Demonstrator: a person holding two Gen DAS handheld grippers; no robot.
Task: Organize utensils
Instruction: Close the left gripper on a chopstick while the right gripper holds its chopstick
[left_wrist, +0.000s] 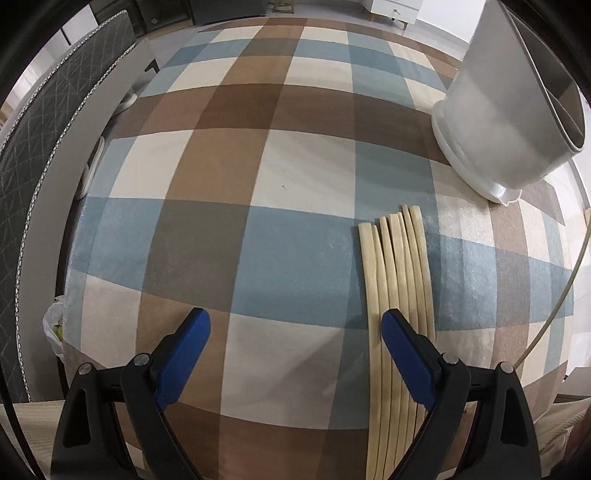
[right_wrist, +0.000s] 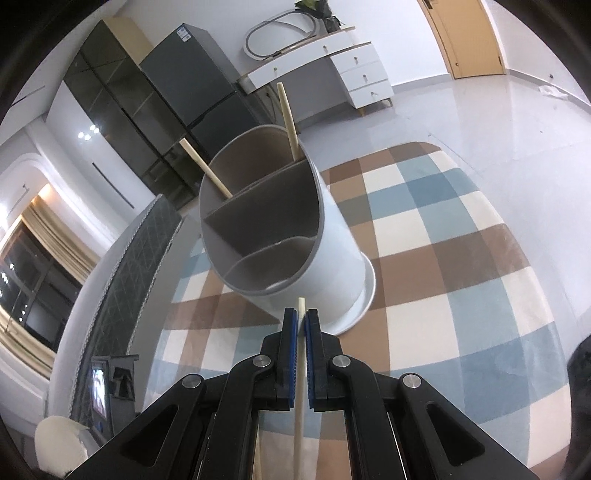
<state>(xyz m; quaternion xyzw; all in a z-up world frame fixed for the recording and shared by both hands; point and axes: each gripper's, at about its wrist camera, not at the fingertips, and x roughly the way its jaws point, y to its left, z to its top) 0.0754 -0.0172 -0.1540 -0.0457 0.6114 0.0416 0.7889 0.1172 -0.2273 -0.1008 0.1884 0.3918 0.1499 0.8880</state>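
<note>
Several pale chopsticks (left_wrist: 397, 280) lie side by side on the checked tablecloth (left_wrist: 258, 173). My left gripper (left_wrist: 295, 332) hangs open just above the cloth, its right blue finger over the bundle's left edge, nothing between the pads. The white utensil holder (left_wrist: 495, 122) stands at the far right in the left wrist view. In the right wrist view the holder (right_wrist: 325, 258) has grey dividers, and two chopsticks (right_wrist: 288, 118) lean in its rear compartment. My right gripper (right_wrist: 301, 321) is shut on a single chopstick (right_wrist: 300, 376), whose tip pokes out just in front of the holder's base.
A dark quilted chair back (left_wrist: 44, 147) stands along the table's left side. A white plastic bag (left_wrist: 55, 332) sits at the left table edge. Behind the table are a dark cabinet (right_wrist: 122, 122) and a white drawer unit (right_wrist: 354, 74).
</note>
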